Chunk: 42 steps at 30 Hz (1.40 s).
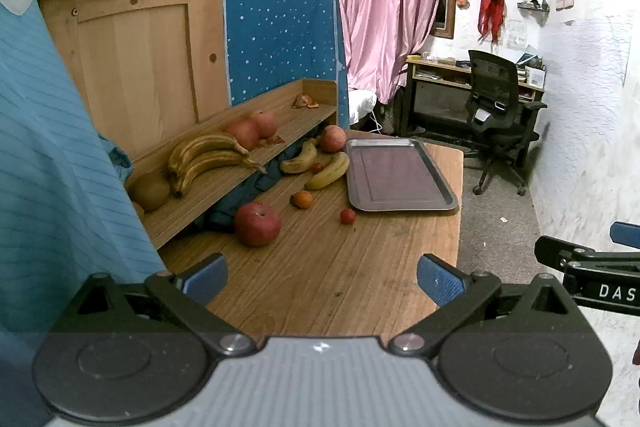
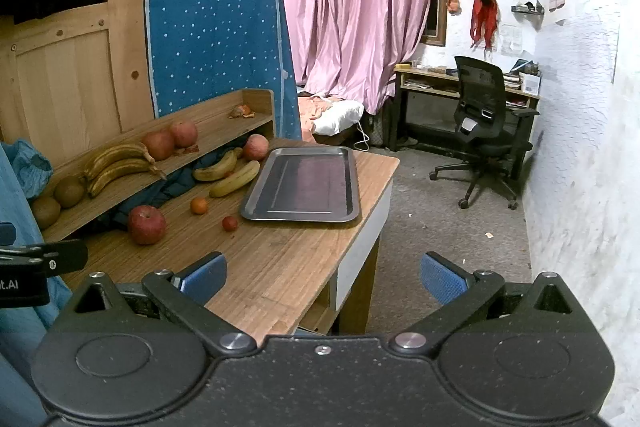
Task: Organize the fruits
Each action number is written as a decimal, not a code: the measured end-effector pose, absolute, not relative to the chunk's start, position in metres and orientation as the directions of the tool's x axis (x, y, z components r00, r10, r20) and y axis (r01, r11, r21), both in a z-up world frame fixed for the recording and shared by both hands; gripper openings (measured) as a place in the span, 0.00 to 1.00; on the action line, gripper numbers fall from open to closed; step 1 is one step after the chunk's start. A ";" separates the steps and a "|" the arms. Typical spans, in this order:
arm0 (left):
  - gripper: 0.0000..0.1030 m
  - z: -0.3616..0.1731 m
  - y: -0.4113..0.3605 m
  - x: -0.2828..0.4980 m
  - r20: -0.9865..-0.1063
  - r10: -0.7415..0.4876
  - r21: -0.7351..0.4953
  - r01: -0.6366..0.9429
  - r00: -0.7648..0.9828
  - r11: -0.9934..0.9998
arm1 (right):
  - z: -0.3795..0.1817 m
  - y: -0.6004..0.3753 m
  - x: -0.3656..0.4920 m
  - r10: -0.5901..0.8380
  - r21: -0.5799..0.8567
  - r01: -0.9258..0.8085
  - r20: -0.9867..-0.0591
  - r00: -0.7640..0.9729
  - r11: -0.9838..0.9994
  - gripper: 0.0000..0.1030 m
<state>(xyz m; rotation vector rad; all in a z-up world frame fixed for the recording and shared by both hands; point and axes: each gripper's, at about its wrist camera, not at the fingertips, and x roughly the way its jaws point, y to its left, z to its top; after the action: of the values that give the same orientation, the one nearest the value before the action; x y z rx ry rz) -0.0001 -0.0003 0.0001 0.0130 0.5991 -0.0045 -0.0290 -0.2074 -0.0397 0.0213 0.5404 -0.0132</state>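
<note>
fruit is all yours to sort: the tray (image 2: 304, 187) sits bare, apples (image 2: 146, 225) and bananas (image 2: 235, 178) lie just left of it, and your left gripper (image 1: 322, 281) and right gripper (image 2: 324, 279) gape wide, holding nothing.

red apple (image 1: 257, 224), grey tray (image 1: 400, 205), yellow bananas (image 1: 329, 175)
</note>
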 end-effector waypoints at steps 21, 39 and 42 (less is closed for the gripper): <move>1.00 -0.011 0.007 0.003 -0.570 -0.004 0.011 0.012 0.822 1.000 | -0.042 -0.206 -0.022 -0.007 0.016 0.018 -0.520 0.854 1.000 0.99; 1.00 -0.018 -0.005 0.019 -0.598 0.007 0.018 0.004 0.802 1.000 | -0.054 -0.209 -0.010 -0.003 0.023 0.018 -0.539 0.842 1.000 0.99; 1.00 -0.019 -0.007 0.023 -0.607 0.012 0.021 0.001 0.795 1.000 | -0.059 -0.213 0.001 0.006 0.030 0.014 -0.554 0.833 0.999 0.99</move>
<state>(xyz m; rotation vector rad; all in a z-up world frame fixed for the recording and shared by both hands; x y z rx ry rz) 0.0229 -0.0072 -0.0187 0.0205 0.6521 0.0055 0.0012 -0.2135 -0.0594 0.0336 0.5869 -0.0042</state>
